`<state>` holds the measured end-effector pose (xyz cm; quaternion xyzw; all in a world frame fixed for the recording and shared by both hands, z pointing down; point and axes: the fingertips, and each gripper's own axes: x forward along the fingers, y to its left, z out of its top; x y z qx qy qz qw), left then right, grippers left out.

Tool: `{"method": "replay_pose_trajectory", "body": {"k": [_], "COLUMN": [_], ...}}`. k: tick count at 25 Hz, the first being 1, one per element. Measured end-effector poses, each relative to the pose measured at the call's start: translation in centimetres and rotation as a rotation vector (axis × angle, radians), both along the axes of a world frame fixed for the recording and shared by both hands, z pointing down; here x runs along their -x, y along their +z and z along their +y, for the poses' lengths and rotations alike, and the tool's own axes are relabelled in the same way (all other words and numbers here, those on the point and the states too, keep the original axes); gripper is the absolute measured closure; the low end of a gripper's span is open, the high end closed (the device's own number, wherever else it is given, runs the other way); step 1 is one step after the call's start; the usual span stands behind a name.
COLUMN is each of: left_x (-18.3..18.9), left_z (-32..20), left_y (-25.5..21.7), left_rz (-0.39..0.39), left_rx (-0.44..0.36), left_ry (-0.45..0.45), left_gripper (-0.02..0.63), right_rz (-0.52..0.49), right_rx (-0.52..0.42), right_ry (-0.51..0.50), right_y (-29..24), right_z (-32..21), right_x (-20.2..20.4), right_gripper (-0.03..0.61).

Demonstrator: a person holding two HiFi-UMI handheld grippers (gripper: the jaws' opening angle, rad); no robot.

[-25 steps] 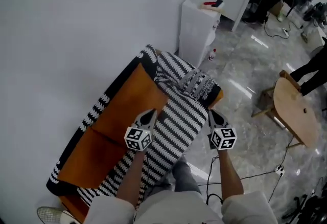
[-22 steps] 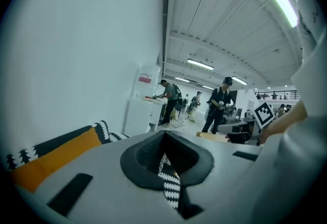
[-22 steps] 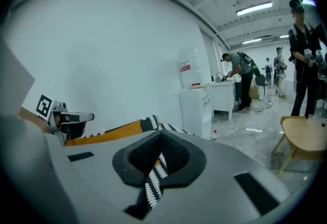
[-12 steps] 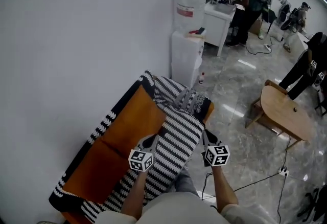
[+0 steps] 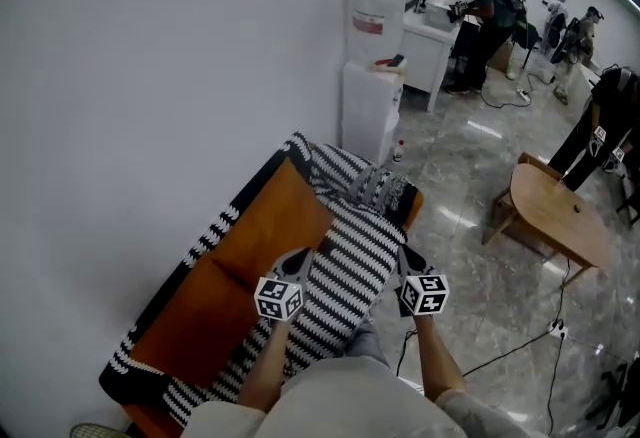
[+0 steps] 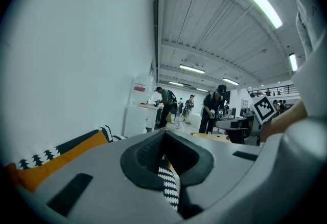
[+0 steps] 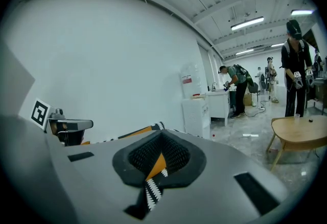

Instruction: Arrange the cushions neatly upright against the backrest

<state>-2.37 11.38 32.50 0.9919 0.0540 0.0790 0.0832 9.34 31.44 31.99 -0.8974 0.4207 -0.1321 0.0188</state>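
Both grippers are clamped on the striped cushion [image 5: 345, 261]. Left gripper [image 5: 299, 257] jaws pinch its left edge, right gripper [image 5: 404, 256] jaws pinch its right edge, where an orange and striped corner [image 7: 152, 179] sits between the pads. The cushion spans between them over the orange sofa [image 5: 240, 256] seat, short of the backrest. A second patterned cushion [image 5: 385, 190] lies at the sofa's far end.

Left claw [image 5: 297, 261] and right claw [image 5: 406, 258], carrying the cushion [image 5: 350, 251], now sit lower and closer together in the head view. The sofa [image 5: 250, 236] appears smaller; the dispenser [image 5: 372, 76] bottle and the people [image 5: 484, 16] beyond have come fully into view.
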Motion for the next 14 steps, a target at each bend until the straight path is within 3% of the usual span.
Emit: {"method": "replay_pose_trajectory", "body": {"k": [14], "left_x": [0.5], "left_z": [-0.6], "left_y": [-0.4], "left_rz": [0.003], "left_rx": [0.0], "left_ry": [0.017], "left_gripper": [0.584], "right_rz": [0.035], "right_rx": [0.011], "right_ry": [-0.024], "right_y": [-1.4], "right_z": [-1.8], "right_x": [0.9], "right_gripper": [0.552]}}
